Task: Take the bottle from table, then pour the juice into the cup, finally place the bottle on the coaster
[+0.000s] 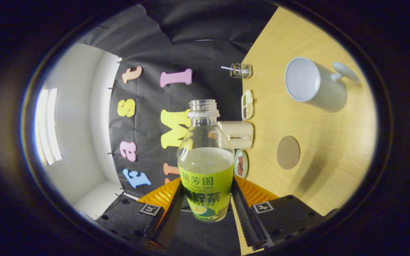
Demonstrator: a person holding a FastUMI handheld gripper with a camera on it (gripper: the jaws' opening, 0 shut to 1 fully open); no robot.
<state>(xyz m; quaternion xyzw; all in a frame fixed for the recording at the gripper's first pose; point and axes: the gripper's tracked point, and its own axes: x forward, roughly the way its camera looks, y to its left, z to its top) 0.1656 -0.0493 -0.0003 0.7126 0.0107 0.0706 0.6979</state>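
Your gripper (206, 199) is clamped on the bottle (205, 167) at its labelled lower body, both fingers pressing. It's uncapped, part full and probably smooth-walled, so hold firm. The cup (311, 83) and coaster (288, 152) lie on the surface (333, 149).

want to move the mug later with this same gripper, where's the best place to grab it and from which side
Probably grip the mug across its round body, not the thin handle. The handle sticks out on the side away from the booth wall, so come from a side clear of it, one finger on each wall. The gripper is now shut on the bottle, so that must go down first.
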